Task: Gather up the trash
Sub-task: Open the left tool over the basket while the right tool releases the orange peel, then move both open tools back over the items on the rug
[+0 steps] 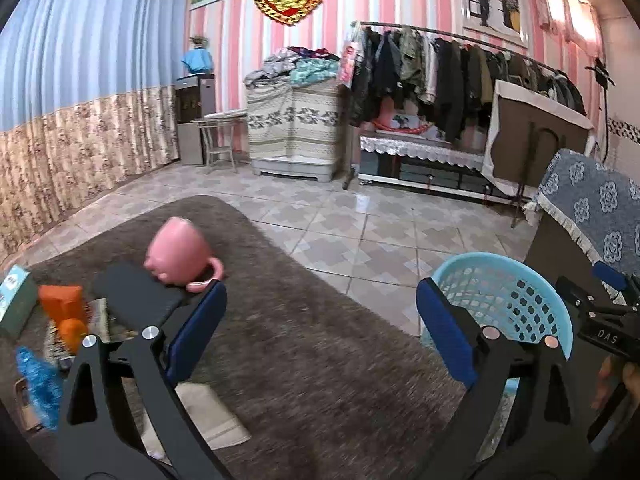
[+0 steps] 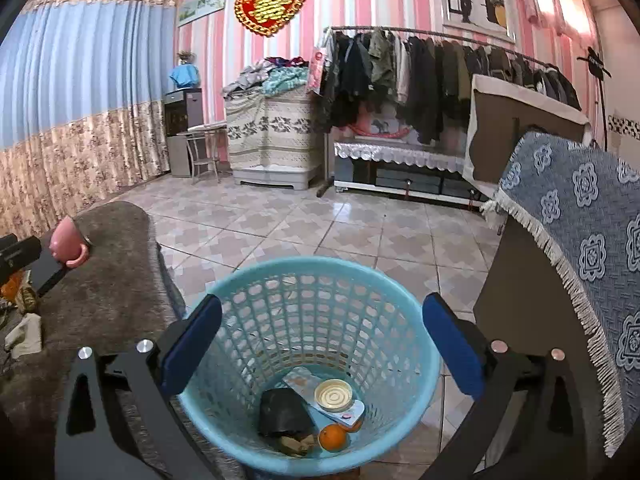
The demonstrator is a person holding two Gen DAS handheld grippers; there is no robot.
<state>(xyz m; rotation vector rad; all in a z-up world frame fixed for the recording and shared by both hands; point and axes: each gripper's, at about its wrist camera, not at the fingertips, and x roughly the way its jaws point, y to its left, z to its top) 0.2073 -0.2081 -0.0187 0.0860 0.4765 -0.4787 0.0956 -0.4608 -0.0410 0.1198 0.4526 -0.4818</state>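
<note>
My right gripper (image 2: 322, 344) hangs open above the light blue basket (image 2: 320, 266), with nothing between its blue pads. At the basket's bottom lie a black crumpled bag (image 2: 284, 414), an orange (image 2: 333, 437), a round lid (image 2: 333, 395) and a flat packet (image 2: 303, 380). My left gripper (image 1: 320, 328) is open and empty over the brown shaggy cover (image 1: 304, 360). To its left lie an orange wrapper (image 1: 64, 306), a blue fuzzy scrap (image 1: 40, 384), a black flat object (image 1: 136, 296) and a tipped pink mug (image 1: 180, 254). The basket (image 1: 508, 300) stands to its right.
A teal box (image 1: 14, 300) and a pale cloth (image 1: 208, 412) also lie on the cover. Furniture draped in blue patterned fabric (image 2: 580, 220) stands close on the basket's right. Tiled floor (image 2: 320, 220) stretches to a clothes rack (image 2: 440, 64) and a covered cabinet (image 2: 272, 140).
</note>
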